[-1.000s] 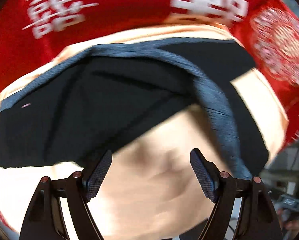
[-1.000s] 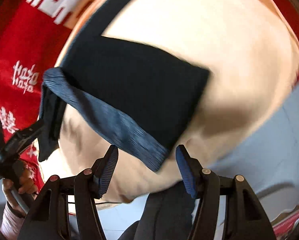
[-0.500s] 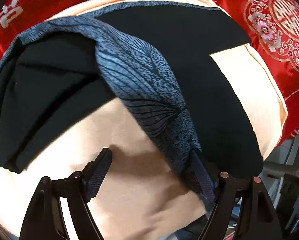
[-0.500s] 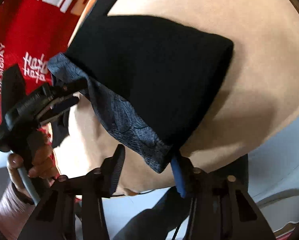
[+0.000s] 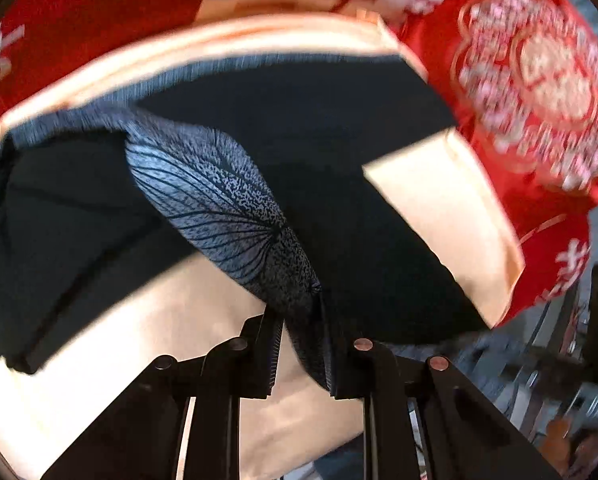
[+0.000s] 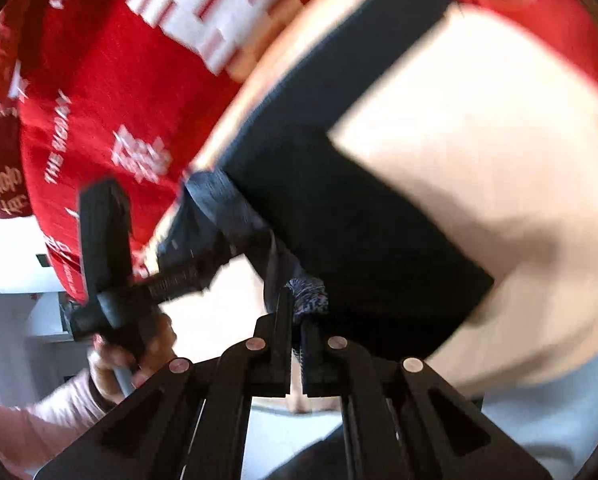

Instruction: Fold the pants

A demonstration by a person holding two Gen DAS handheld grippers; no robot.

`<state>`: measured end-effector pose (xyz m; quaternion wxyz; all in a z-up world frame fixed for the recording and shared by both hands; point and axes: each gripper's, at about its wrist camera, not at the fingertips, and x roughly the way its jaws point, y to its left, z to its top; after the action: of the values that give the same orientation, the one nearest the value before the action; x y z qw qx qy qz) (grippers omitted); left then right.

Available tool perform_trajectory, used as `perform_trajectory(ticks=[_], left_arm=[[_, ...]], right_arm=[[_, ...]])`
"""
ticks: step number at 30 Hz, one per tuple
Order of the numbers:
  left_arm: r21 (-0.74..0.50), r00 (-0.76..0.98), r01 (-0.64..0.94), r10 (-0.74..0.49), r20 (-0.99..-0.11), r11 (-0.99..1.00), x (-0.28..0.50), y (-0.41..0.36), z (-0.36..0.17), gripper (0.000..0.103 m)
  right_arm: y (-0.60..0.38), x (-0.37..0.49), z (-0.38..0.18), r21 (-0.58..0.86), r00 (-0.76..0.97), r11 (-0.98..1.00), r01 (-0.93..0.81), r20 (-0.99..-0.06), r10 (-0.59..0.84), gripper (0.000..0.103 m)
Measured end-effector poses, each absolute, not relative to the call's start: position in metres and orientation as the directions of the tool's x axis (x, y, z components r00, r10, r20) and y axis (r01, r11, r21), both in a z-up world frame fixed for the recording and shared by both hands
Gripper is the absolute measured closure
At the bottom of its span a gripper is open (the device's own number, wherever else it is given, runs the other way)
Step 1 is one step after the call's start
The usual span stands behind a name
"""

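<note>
Both grippers have just closed on the grey waistband [image 5: 219, 196] of the dark pants [image 5: 339, 168], which lie on the cream worktop [image 5: 439, 200]. The left gripper [image 5: 301, 336] pinches one bunched stretch, the right gripper [image 6: 295, 312] another, likely so the band can be lifted evenly and folded over.

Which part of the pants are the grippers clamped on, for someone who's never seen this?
On the cream board over the red cloth lie dark pants. Their waistband, clamped by the left gripper and right gripper, is a speckled grey-blue ribbed strip, lighter than the plain dark legs.
</note>
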<state>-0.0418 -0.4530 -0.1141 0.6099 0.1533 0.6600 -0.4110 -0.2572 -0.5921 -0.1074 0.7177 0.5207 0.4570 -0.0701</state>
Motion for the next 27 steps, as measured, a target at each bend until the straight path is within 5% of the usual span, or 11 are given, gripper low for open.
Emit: perform_trajectory(ticks=[5,8,12,17,19,20,21,22,27], left_arm=[[-0.337,-0.12,0.707,-0.364,-0.924,0.622,0.002,-0.477,-0.078,0.079],[-0.266,-0.008,0.702,-0.366,-0.931,0.66,0.029,-0.469,-0.063,0.016],[-0.251,0.039,0.672,-0.372,-0.927,0.697,0.044,-0.457,-0.063,0.016],[-0.103,0.099,0.636,-0.213,-0.972,0.765,0.05,-0.456,-0.104,0.016],[-0.056,0.111,0.613,-0.156,-0.982,0.788,0.055,-0.448,-0.119,0.016],[-0.036,0.117,0.603,-0.133,-0.984,0.797,0.057,-0.446,-0.125,0.016],[-0.013,0.125,0.59,-0.108,-0.986,0.807,0.06,-0.443,-0.13,0.016],[0.001,0.129,0.578,-0.091,-0.987,0.816,0.063,-0.44,-0.134,0.016],[0.042,0.15,0.547,-0.048,-0.988,0.836,0.074,-0.427,-0.142,0.016]], right_arm=[[-0.671,-0.211,-0.07,0.65,0.606,0.528,0.546,-0.742,0.287,0.1],[-0.714,-0.177,-0.062,0.609,0.597,0.575,0.546,-0.764,0.243,0.1],[-0.757,-0.13,-0.066,0.55,0.562,0.622,0.557,-0.801,0.206,0.1],[-0.79,-0.082,-0.084,0.394,0.467,0.712,0.581,-0.878,0.105,0.097],[-0.802,-0.072,-0.09,0.356,0.43,0.72,0.596,-0.899,0.088,0.086],[-0.806,-0.068,-0.09,0.338,0.416,0.721,0.605,-0.906,0.076,0.061],[-0.809,-0.067,-0.089,0.323,0.412,0.723,0.61,-0.909,0.058,0.025],[-0.809,-0.068,-0.083,0.302,0.421,0.734,0.608,-0.907,0.024,0.014],[-0.796,-0.081,-0.066,0.358,0.488,0.765,0.535,-0.871,0.066,0.02]])
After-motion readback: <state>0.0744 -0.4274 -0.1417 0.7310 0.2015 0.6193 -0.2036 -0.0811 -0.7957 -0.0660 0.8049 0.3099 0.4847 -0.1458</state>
